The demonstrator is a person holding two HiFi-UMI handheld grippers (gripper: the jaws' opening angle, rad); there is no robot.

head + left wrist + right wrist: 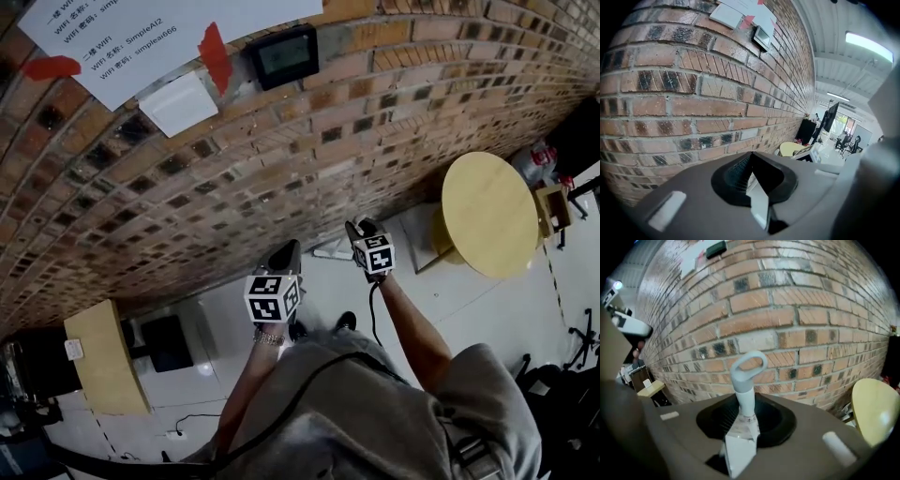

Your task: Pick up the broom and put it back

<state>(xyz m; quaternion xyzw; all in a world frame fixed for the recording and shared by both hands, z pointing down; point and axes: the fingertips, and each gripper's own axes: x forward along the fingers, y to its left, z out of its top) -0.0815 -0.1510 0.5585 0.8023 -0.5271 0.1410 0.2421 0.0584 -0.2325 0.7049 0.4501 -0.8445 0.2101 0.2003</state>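
Right gripper (744, 416) is closed on the broom (743, 392), with the jaws pinching the handle just below its top end. Left gripper (751, 176) has its jaws together with nothing between them, and it hangs beside the right one, facing the brick wall (693, 93).

The step looks like carrying the broom back to its place. A grip this near the top leaves the long lower part free to swing, so the pinch should stay firm and the handle close to upright. The left gripper is free to take the shaft lower down and steady it. The round table (487, 211) stands near on the right, so the unseen lower end needs room on that side. No hook or stand shows in these views, so where the broom goes cannot be told.

The broom's handle is a pale, smooth tube with a band of clear tape or label around it. It ends in a grey plastic loop (749, 364), probably for hanging. The loop stands upright in front of the wall, apart from it. The shaft below the jaws and the brush head are out of view.
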